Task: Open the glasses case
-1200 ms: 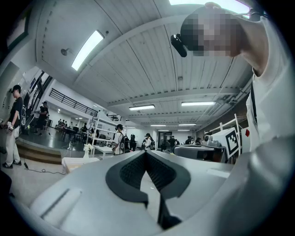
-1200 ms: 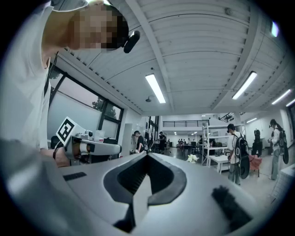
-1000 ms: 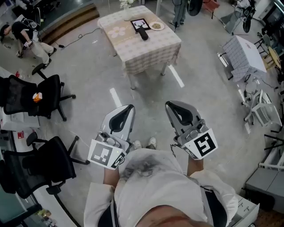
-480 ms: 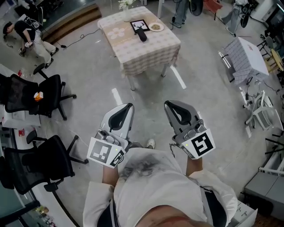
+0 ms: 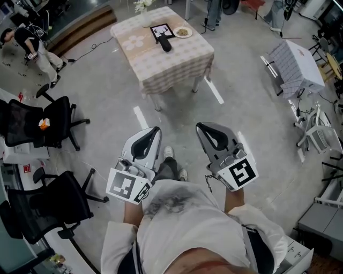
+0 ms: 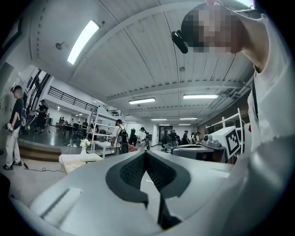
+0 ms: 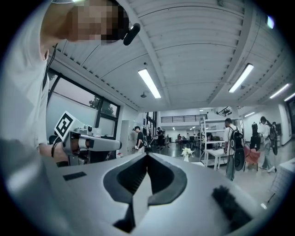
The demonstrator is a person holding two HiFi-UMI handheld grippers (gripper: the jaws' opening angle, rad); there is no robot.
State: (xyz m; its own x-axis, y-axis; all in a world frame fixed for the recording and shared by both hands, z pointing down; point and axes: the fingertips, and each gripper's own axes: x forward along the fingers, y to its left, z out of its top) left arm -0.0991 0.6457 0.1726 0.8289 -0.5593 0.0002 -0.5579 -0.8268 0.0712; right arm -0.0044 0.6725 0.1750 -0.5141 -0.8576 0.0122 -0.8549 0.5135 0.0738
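Note:
The glasses case is a dark oblong thing lying shut on the checked tablecloth of a table far ahead in the head view. My left gripper and right gripper are held side by side at waist height, pointing level toward that table and well short of it. Both have their jaws together with nothing between them, as the left gripper view and the right gripper view also show. The case is too small to make out in either gripper view.
On the table also lie a framed picture, a plate and a vase of white flowers. Black office chairs stand at the left, a covered rack at the right. People stand in the background.
The person has stepped forward: a shoe now shows between the grippers, and floor and table have shifted in the head view. Both grippers travelled along, still shut.

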